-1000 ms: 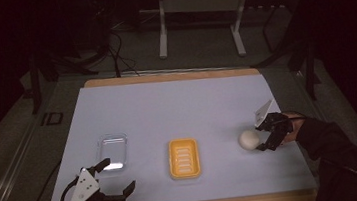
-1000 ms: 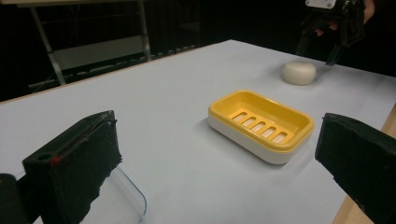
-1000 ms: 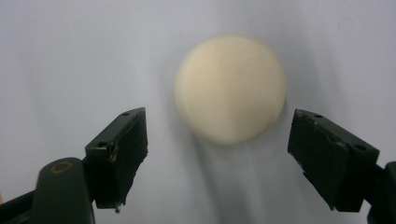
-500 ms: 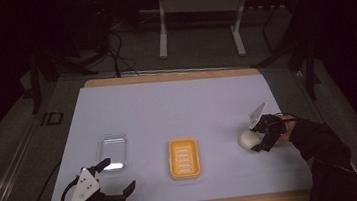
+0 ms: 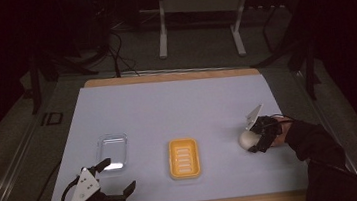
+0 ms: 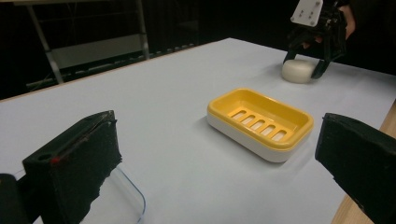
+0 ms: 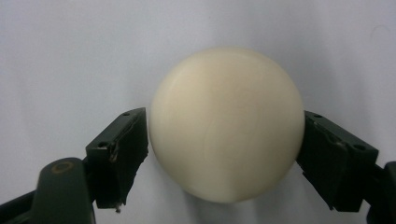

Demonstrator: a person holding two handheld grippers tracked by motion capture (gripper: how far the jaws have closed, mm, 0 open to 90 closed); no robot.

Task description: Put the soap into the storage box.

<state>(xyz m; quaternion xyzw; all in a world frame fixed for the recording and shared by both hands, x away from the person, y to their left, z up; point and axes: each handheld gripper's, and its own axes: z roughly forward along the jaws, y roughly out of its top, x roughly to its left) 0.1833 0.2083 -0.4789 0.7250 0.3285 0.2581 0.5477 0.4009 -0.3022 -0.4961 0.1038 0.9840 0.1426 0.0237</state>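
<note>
soap (image 7: 226, 123), one round cream bar, is lying on the table (image 5: 176, 100) at its right side, with the right gripper (image 5: 256, 140) closing its jaws against both flanks. squeezing evenly should prevent slipping. one yellow soap dish (image 5: 184, 157) and one clear lid (image 5: 112, 150) are sitting nearby; the left gripper (image 5: 116, 176) is resting released, grasping nothing.

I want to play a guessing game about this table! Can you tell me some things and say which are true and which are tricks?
1. The soap dish is yellow. True.
2. The soap sits in the dish. False: it is on the table, between the right claw's jaws.
3. The left claw is open, holding nothing. True.
4. The clear lid covers the dish. False: it lies beside it, apart.
5. The soap is green. False: it is cream white.
</note>
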